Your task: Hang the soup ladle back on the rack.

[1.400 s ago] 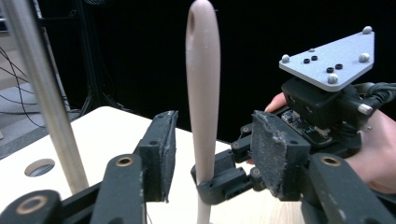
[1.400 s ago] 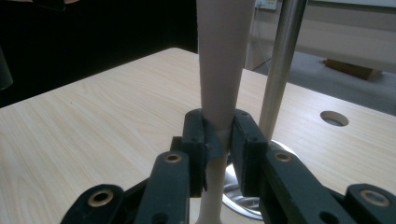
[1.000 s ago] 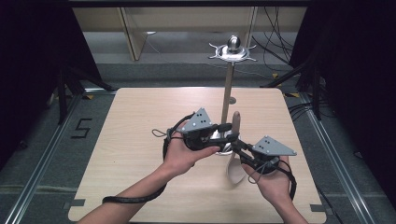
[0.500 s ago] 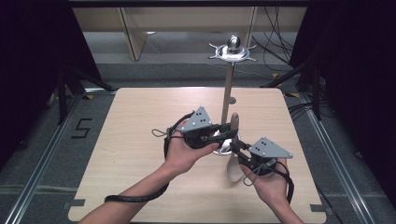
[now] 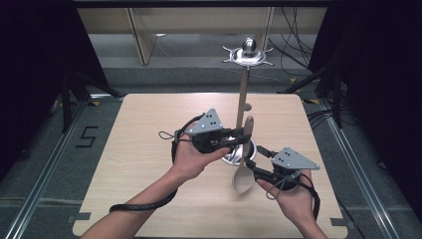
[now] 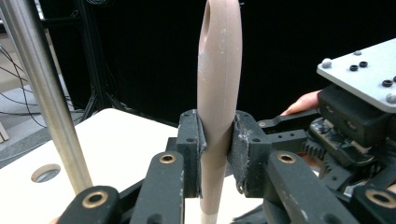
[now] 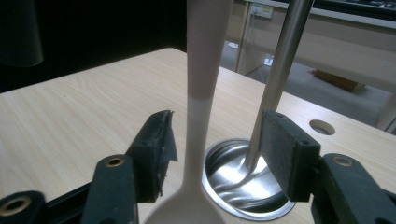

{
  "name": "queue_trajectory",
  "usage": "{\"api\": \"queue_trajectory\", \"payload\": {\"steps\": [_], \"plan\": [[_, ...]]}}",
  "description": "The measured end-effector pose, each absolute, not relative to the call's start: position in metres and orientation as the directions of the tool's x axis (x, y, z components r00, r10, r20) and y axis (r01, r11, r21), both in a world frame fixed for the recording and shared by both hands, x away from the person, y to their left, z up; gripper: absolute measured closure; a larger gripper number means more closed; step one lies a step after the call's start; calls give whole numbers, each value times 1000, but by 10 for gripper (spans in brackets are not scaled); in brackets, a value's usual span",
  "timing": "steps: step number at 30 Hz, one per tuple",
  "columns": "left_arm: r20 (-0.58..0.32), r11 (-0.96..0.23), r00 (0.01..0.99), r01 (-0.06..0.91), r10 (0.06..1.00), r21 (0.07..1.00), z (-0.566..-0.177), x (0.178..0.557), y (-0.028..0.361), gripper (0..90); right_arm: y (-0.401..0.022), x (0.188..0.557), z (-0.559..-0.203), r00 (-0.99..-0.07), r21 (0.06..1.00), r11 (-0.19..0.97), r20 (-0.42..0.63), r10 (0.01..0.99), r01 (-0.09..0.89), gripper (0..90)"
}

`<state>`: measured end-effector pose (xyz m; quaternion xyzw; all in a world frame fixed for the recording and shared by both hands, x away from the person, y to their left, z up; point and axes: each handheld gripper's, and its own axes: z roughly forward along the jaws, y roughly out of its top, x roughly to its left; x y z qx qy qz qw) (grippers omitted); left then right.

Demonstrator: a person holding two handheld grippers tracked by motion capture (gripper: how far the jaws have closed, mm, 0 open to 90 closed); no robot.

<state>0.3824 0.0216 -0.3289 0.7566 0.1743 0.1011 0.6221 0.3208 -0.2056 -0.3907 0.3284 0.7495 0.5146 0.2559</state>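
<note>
The right hand-held gripper stood nearest, jaws spread either side of the spoon, apart from it. The left hand-held gripper pinched the spoon's upright handle. Beyond rose the steel stand, mid-counter, with bare wood out to every edge.

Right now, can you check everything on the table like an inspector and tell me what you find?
Surface: pale wooden table, round hole near the far edge.
Job's things: beige spoon held upright, bowl end down; metal stand with a round dish base.
Clutter: nothing seen.
Grippers: left gripper shut on the spoon's handle; right gripper open, jaws either side of the spoon's neck.
Cables: black cable trails from the left forearm.
Surroundings: dark curtains, wooden furniture legs, floor cables behind.
</note>
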Motion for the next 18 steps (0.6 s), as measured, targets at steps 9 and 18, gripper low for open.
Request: {"api": "queue_trajectory", "payload": {"steps": [9,18], "plan": [[-61,-160,922,131,383,978,-323,392,35,737,-233,309,-397,-645,952,188,13,764,241,422],[-37,-171,936,103,350,980,-312,400,42,737,-264,307,-418,-579,933,171,47,814,315,433]]}}
